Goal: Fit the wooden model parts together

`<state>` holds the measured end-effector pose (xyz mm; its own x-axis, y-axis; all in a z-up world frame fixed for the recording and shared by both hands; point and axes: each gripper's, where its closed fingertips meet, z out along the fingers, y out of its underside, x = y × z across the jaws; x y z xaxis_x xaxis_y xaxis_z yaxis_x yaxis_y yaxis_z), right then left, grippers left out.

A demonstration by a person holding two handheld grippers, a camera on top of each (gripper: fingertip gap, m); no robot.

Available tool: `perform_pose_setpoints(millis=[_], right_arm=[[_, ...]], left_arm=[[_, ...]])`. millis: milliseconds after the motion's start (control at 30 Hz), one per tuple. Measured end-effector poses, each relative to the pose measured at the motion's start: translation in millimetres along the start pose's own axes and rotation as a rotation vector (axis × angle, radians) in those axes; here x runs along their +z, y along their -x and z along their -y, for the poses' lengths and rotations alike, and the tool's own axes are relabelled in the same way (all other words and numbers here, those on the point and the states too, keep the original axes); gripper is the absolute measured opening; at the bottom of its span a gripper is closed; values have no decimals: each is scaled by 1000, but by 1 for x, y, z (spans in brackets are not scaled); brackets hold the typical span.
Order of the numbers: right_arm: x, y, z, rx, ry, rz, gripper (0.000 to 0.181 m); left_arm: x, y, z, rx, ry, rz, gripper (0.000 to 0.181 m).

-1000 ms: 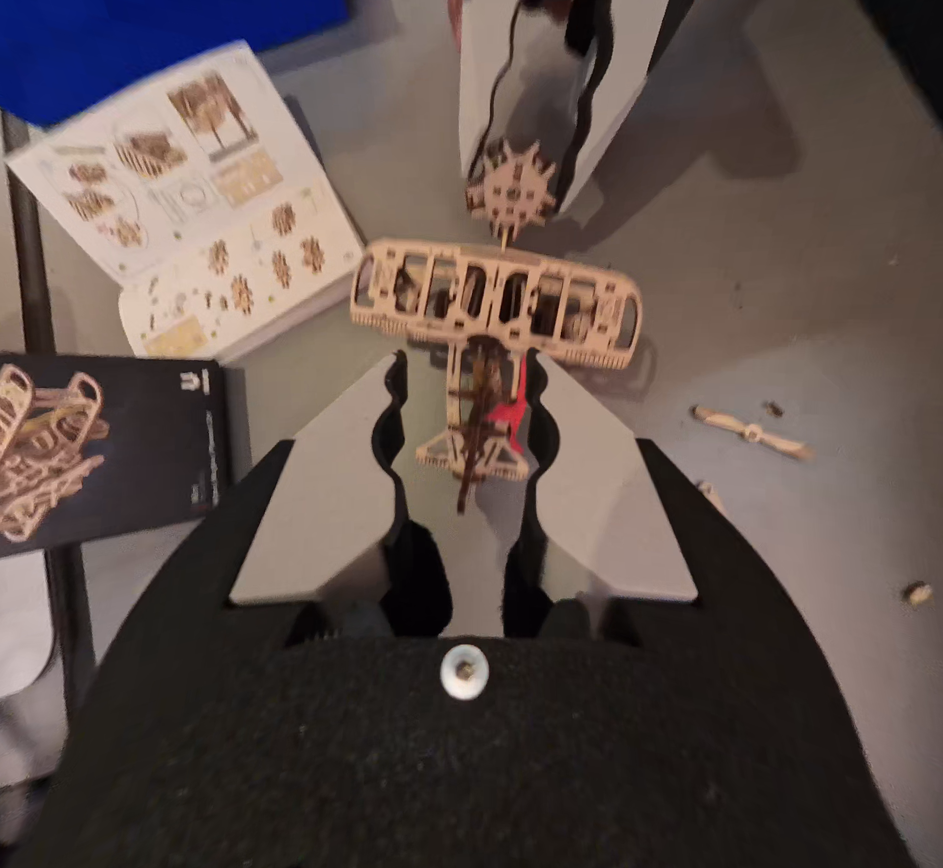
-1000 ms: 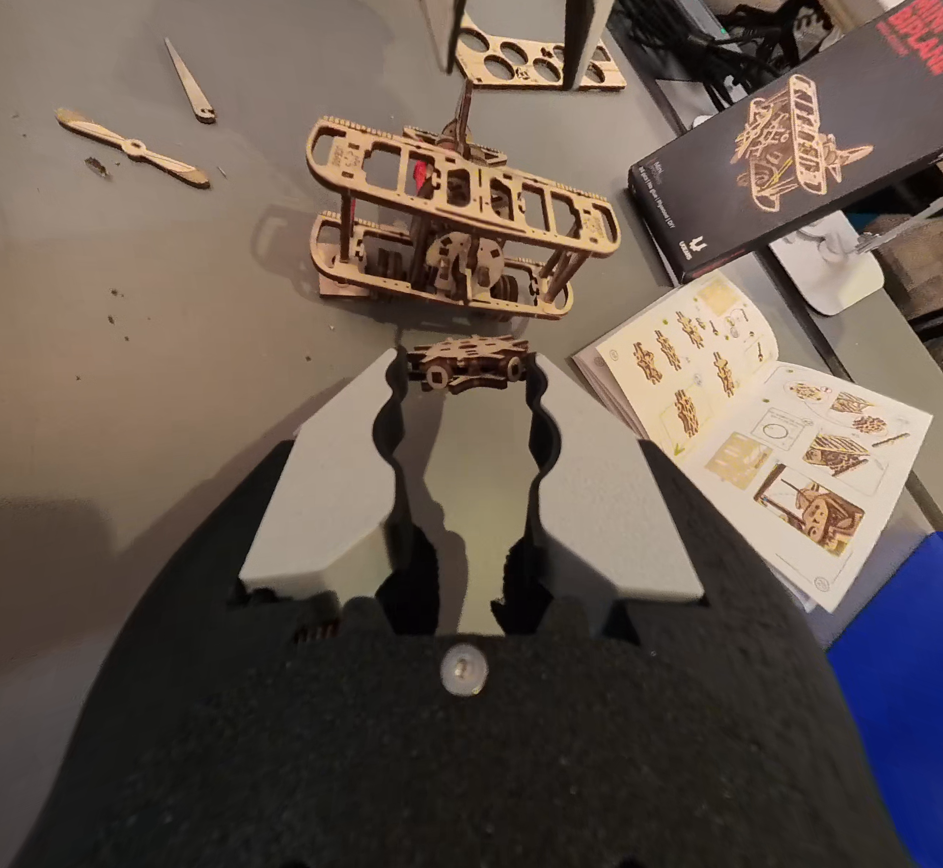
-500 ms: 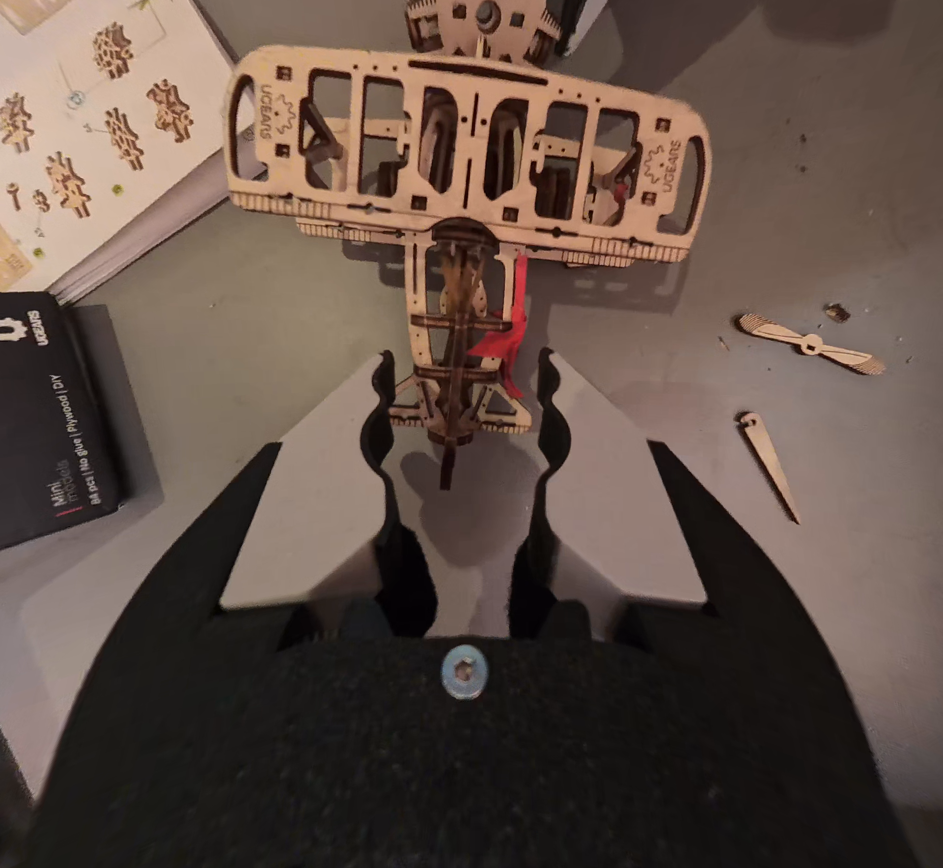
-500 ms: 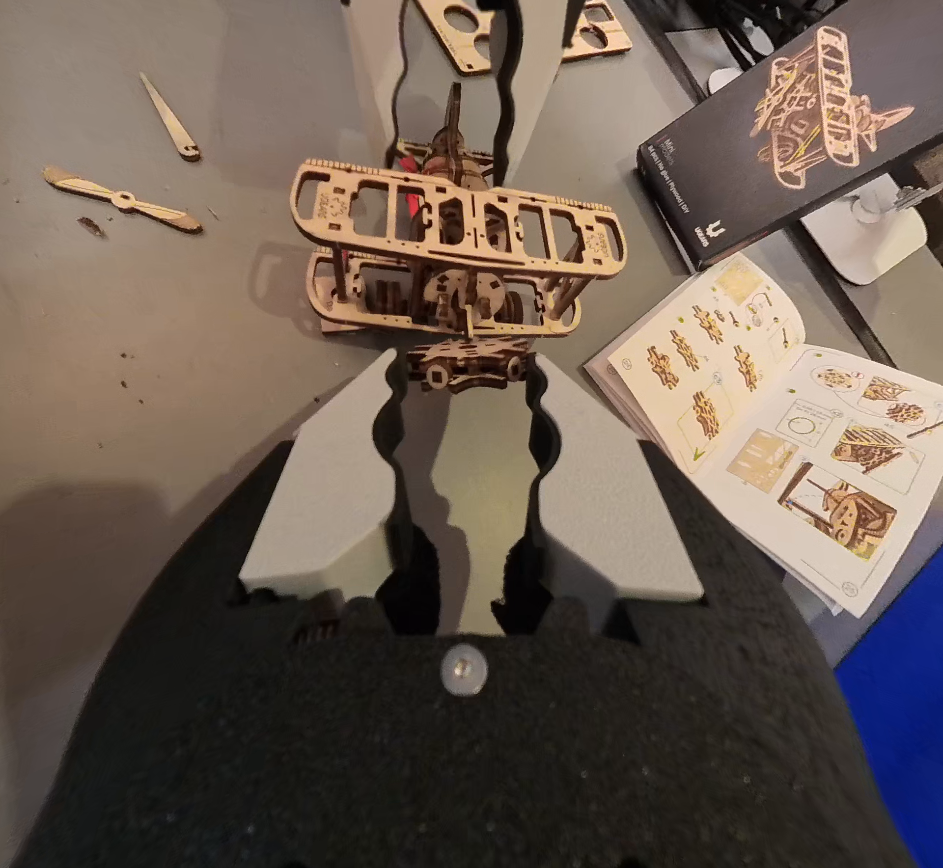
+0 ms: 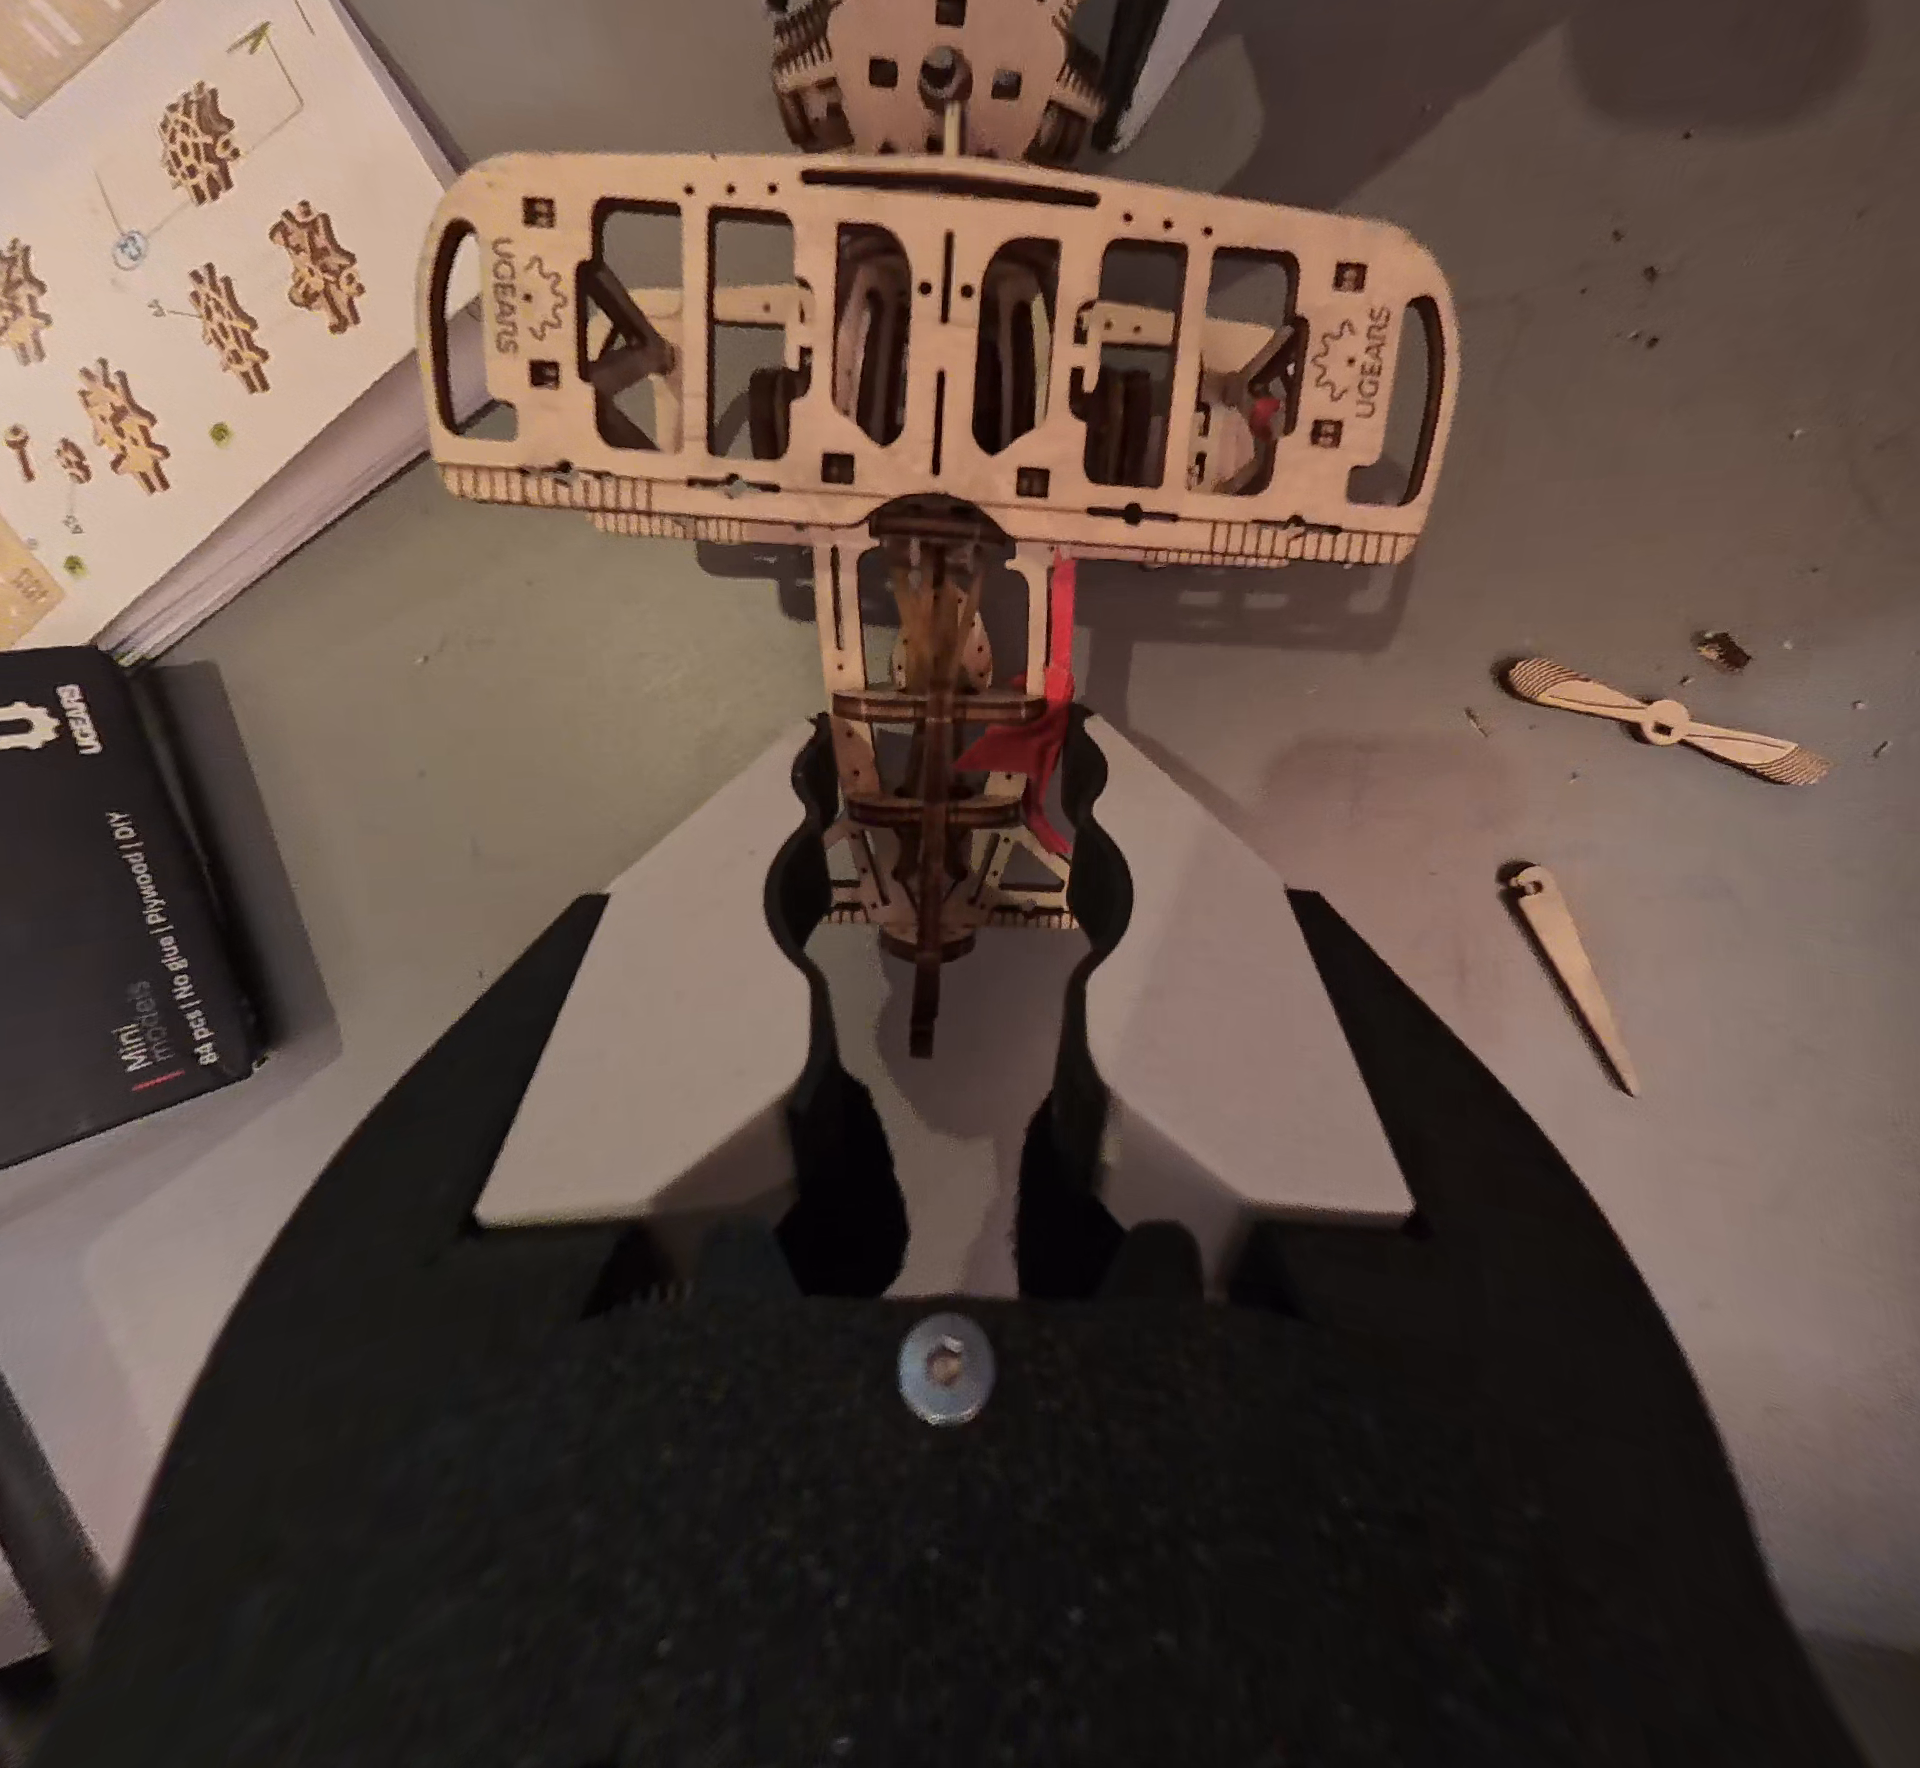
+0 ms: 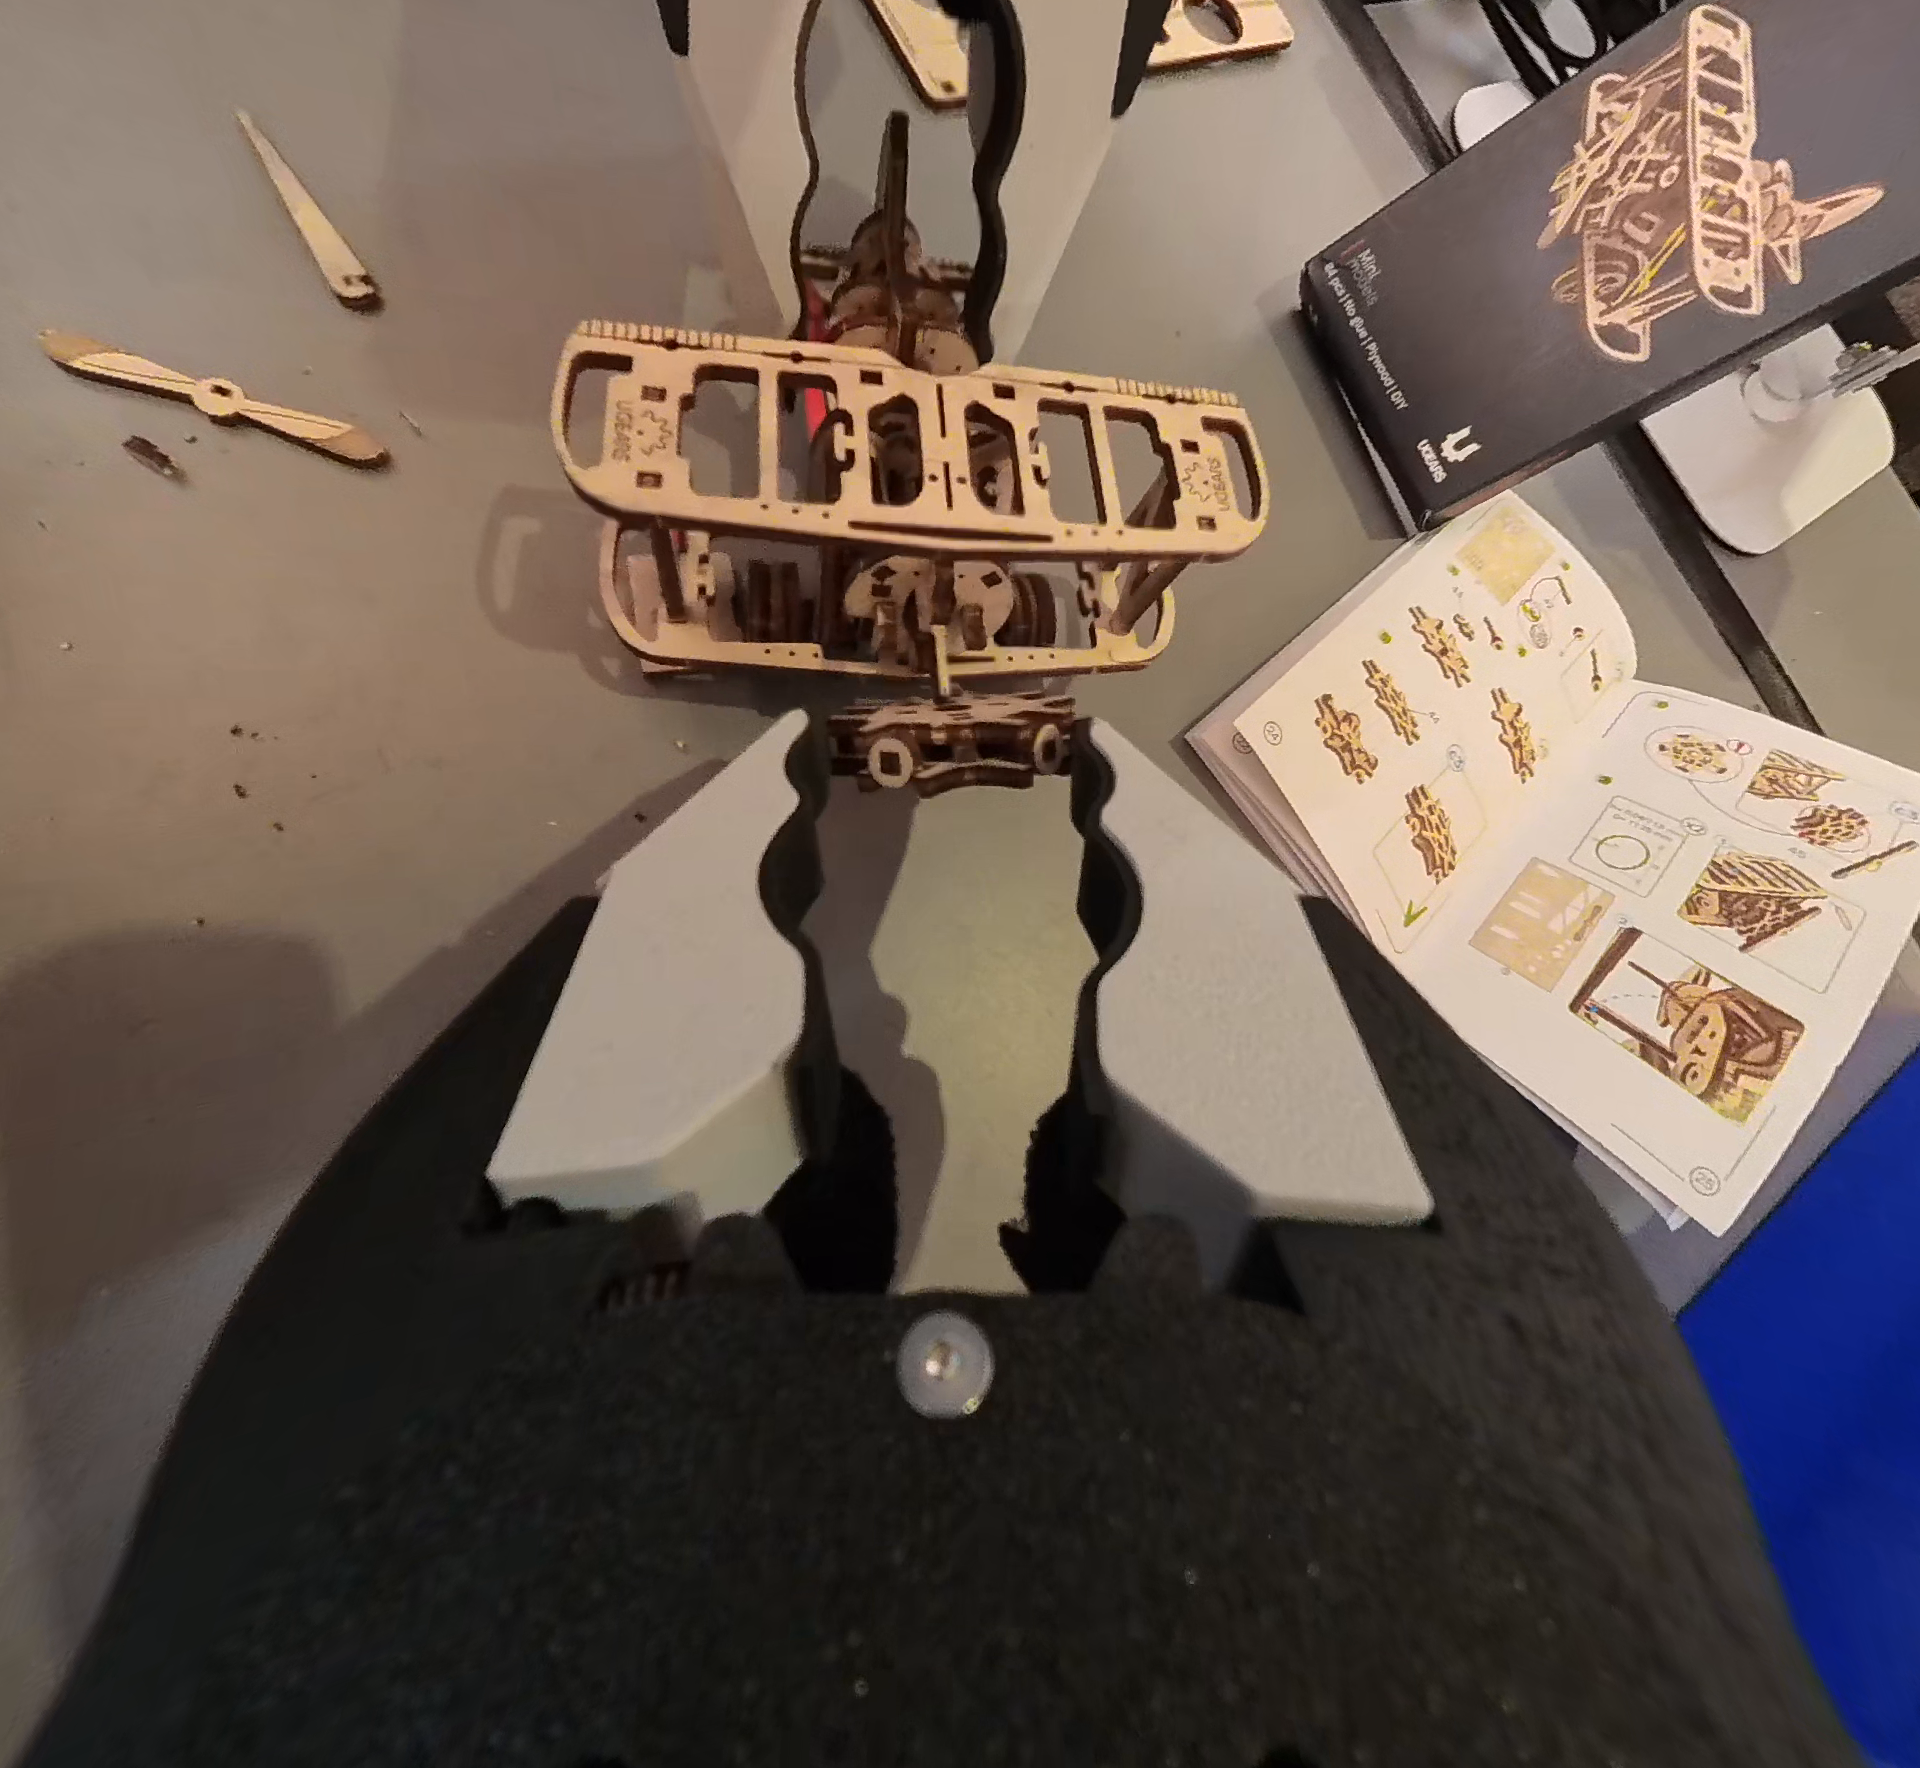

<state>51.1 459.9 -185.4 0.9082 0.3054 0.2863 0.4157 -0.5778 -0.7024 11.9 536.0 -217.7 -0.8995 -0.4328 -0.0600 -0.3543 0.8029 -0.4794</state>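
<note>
A wooden biplane model (image 5: 935, 347) stands on the grey table, also in the right wrist view (image 6: 904, 471). My left gripper (image 5: 945, 731) is open. Its fingers straddle the plane's tail, with the pads close to the tailplane edges. It shows from the front in the right wrist view (image 6: 894, 305). My right gripper (image 6: 945, 731) is shut on a star-shaped wooden engine part (image 6: 951, 752). It holds the part at the plane's nose, against the small shaft (image 6: 940, 669). The part also shows in the left wrist view (image 5: 935, 35).
A loose wooden propeller (image 5: 1662, 721) (image 6: 218, 393) and a pointed wooden stick (image 5: 1569, 980) (image 6: 301, 206) lie beside the plane. An open instruction booklet (image 6: 1558, 835) (image 5: 156, 212) and a black box (image 6: 1610, 264) (image 5: 104, 887) lie on the other side. A punched wooden sheet (image 6: 1226, 4) lies behind. The gap from one gripper's tips to the other's is roughly 10 cm.
My left gripper has moved forward, so the tail now sits between its fingers. My right gripper has brought the engine part up to the nose shaft.
</note>
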Motion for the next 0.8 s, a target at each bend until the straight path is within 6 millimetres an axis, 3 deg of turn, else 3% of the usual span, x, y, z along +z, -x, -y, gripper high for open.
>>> perform_pose_setpoints(millis=[800], right_arm=[[5,9,-5,-35,61,29,45]], left_arm=[[-12,-6,11,34,51,47,40]])
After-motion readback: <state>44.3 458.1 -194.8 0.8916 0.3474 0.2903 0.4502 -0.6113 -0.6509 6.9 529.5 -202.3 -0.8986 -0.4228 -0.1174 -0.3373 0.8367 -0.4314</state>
